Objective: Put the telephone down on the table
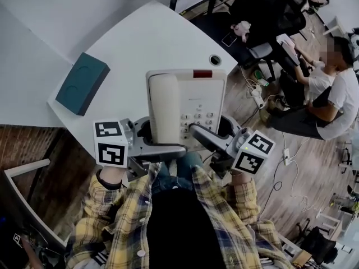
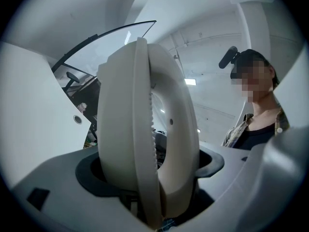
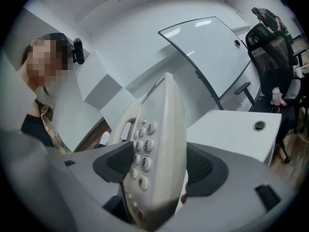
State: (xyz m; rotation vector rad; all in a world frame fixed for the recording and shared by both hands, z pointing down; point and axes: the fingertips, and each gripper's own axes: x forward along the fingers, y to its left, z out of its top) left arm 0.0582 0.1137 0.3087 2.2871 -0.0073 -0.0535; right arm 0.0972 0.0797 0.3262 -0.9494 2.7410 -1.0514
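You hold a rigid, smooth plastic desk telephone (image 1: 188,102) that is probably light, but its handset (image 1: 164,108) likely sits loose in the cradle, so keep it level. Your grip is at its near edge. The left gripper (image 1: 151,147) is clamped on the handset side and the right gripper (image 1: 208,140) on the keypad (image 1: 197,121) side. The phone is off-white with a red strip (image 1: 202,73) at its far edge. It hangs over the near edge of the white table (image 1: 140,43); contact isn't clear.
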